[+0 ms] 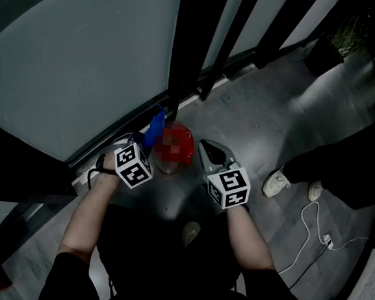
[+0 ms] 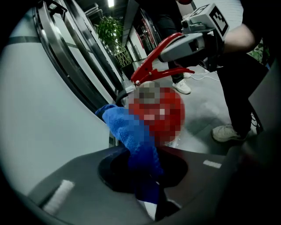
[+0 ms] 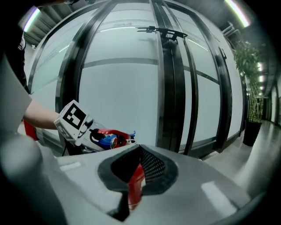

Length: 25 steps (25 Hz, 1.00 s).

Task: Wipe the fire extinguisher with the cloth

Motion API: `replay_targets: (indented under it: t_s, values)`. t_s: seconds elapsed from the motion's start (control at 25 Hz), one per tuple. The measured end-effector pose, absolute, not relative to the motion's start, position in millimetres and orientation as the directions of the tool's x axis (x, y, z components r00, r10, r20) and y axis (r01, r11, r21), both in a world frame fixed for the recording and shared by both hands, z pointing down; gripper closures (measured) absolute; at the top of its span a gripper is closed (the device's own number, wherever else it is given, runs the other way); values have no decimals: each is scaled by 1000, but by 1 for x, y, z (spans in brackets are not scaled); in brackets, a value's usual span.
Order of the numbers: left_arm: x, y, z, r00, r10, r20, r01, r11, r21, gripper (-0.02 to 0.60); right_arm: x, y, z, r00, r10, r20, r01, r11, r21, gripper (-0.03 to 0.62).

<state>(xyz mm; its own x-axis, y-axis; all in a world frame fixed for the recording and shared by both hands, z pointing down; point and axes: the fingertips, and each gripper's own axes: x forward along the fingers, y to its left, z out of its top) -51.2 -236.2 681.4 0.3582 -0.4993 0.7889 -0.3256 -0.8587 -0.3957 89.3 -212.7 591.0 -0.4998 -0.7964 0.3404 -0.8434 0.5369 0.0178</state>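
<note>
The extinguisher (image 1: 177, 145) stands on the grey floor (image 1: 256, 113), just beside the dark frame of the glass wall (image 1: 84, 59) and directly ahead of the person, between the two grippers. The right gripper (image 3: 136, 176) has its jaws clenched on the red handle (image 3: 135, 184) at the top. I judge this grip is there to steady the extinguisher, so it does not tip or turn when the other side is rubbed. The left gripper (image 2: 149, 184) has its jaws closed on one end of the blue cloth (image 2: 131, 132). The free end of the cloth reaches forward and lies against the left side of the extinguisher, near its shoulder, so wiping seems to be under way on that side. The extinguisher has a round red body, and part of it is covered by a mosaic patch. Its two red levers stick out to the right at the top, and the right gripper bites them there. From these views I cannot tell whether the surface is dusty or clean.
</note>
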Motion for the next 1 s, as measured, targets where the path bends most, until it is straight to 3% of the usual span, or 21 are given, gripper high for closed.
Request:
replay_targets:
  t_s: [0.48, 1.0]
  values:
    - [-41, -190, 672, 385, -486, 785, -300, -870, -392, 503, 83, -208, 590, -516, -787, 338, -836, 548, 0, 591]
    - [20, -135, 674, 528, -361, 768, -282, -928, -242, 503, 84, -207, 593, -516, -790, 330, -841, 541, -20, 591]
